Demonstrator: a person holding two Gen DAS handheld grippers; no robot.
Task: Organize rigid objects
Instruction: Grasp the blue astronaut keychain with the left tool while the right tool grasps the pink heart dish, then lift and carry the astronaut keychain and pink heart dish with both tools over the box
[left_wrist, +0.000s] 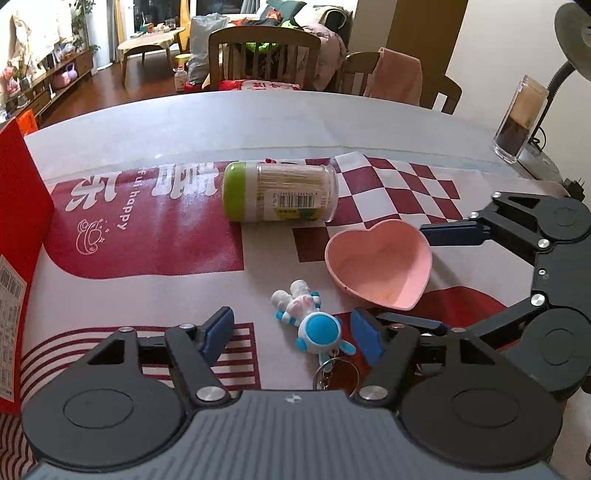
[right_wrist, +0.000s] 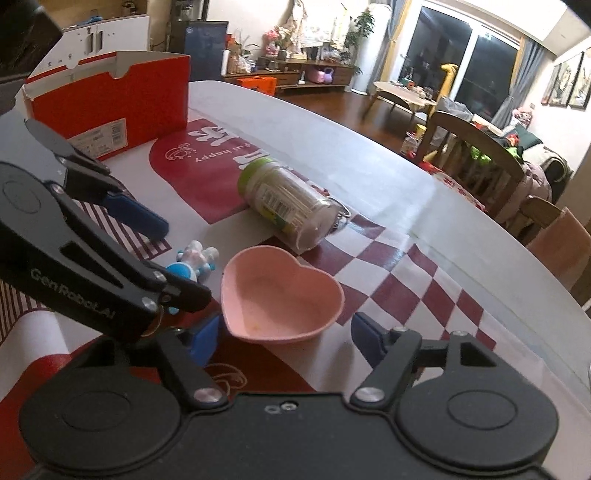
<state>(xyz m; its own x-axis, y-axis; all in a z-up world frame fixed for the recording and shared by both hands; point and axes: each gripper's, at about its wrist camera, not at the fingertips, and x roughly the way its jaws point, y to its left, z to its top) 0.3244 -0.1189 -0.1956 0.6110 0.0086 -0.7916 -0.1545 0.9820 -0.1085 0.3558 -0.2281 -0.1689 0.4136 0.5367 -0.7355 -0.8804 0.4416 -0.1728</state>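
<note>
A blue and white astronaut keychain (left_wrist: 308, 321) lies on the table between the fingertips of my open left gripper (left_wrist: 291, 332); it also shows in the right wrist view (right_wrist: 194, 260). A pink heart-shaped bowl (left_wrist: 380, 267) stands just right of it. My open right gripper (right_wrist: 282, 341) sits at the bowl's near rim (right_wrist: 280, 291), jaws wide either side of it. A toothpick jar with a green lid (left_wrist: 279, 192) lies on its side further back, also seen in the right wrist view (right_wrist: 280, 199). A red open cardboard box (right_wrist: 107, 99) stands at the far left.
A red and white patterned mat (left_wrist: 155, 236) covers the white table (left_wrist: 258, 118). A clear jar with dark contents (left_wrist: 519, 122) and a desk lamp (left_wrist: 572, 37) stand at the back right. Wooden chairs (left_wrist: 264, 61) line the far edge.
</note>
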